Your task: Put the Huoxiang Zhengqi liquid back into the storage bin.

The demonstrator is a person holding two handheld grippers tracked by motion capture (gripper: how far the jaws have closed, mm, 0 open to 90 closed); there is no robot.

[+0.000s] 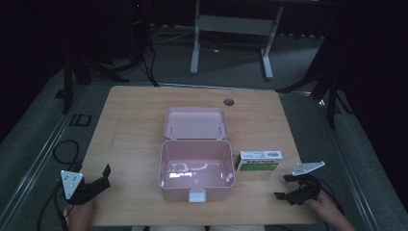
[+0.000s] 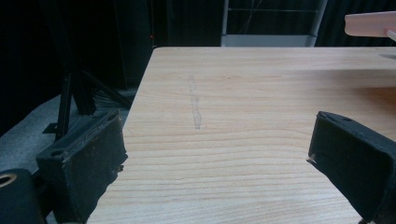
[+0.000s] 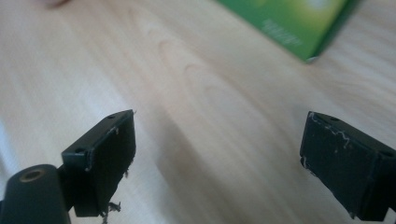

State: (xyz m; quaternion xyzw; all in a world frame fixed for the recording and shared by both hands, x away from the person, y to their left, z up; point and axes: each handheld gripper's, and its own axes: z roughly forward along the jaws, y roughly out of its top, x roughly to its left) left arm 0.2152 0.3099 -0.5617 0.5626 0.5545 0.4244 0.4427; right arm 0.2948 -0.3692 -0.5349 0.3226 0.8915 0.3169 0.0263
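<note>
At the middle of the wooden table (image 1: 134, 120) a pink box (image 1: 196, 169) is set, its hinged lid (image 1: 195, 123) thrown back flat on the far side and its white latch (image 1: 197, 196) turned toward the person. The inside of the pink box is seen bare and glossy. Just beside the pink box, at its right wall, a small green and white carton (image 1: 258, 160) is laid on its long side, close to the wall; whether the two touch cannot be told.

To the right of the pink box, nearer the person than the carton, the right gripper (image 1: 287, 186) is held low over the table by a hand (image 1: 323, 204), apart from the carton. In the right gripper view its jaws are seen spread wide, with nothing between them but bare wood, and a green corner of the carton (image 3: 299, 25) is seen beyond them.

To the left of the pink box, well apart from it, the left gripper (image 1: 104, 175) is held near the table's near left corner. Its jaws are likewise spread wide and grip nothing; in the left gripper view a faint pale streak (image 2: 195, 103) is seen on the wood ahead, and an edge of the pink box (image 2: 371, 23) at the upper right
</note>
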